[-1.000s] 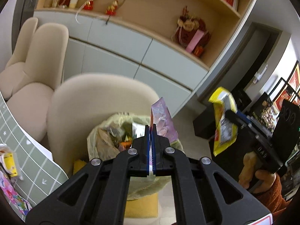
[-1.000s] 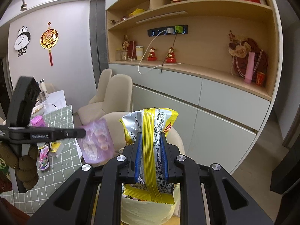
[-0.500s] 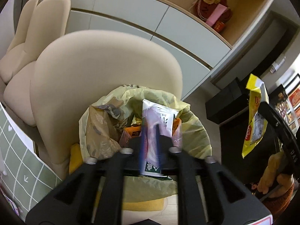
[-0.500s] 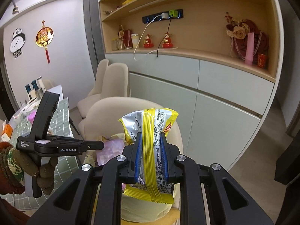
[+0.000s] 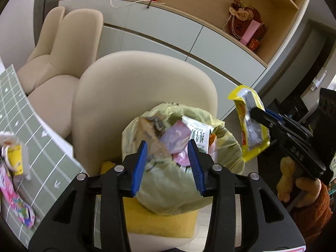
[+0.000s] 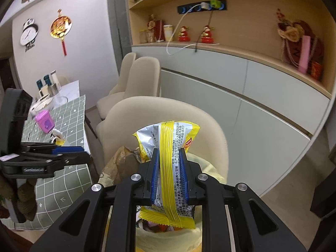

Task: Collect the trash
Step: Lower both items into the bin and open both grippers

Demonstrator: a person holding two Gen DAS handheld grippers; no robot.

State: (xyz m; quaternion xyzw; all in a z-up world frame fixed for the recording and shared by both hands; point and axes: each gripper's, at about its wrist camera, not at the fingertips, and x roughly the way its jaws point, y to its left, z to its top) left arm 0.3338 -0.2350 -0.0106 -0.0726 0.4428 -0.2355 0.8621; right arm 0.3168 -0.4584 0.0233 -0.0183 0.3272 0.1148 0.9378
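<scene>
One pale yellow-green plastic trash bag (image 5: pixel 180 180) stands open on a yellow cushion (image 5: pixel 159 220) on the seat of a cream upholstered chair (image 5: pixel 134 88). The bag is full: a crumpled brown paper bag (image 5: pixel 151 130) lies at its left side, a pink translucent snack wrapper (image 5: pixel 177 139) is on top in the middle, and a white packet with green print (image 5: pixel 197 132) leans just to the right of it. The left tongs (image 5: pixel 167 163) are spread wide above the bag mouth, with nothing between the blue pads (image 5: pixel 138 168); the pink wrapper lies just beyond and between them, apart from both. The right tongs (image 6: pixel 169 174) are pressed on a yellow and silver snack packet (image 6: pixel 168 168), which they hold upright by its middle, above the bag. In the left wrist view this packet (image 5: pixel 251 126) hangs to the right of the bag rim, near it but not touching. A table with a green checked cloth (image 6: pixel 67 126) is at the left of the chair, with a small purple box (image 6: pixel 45 121) on it.
</scene>
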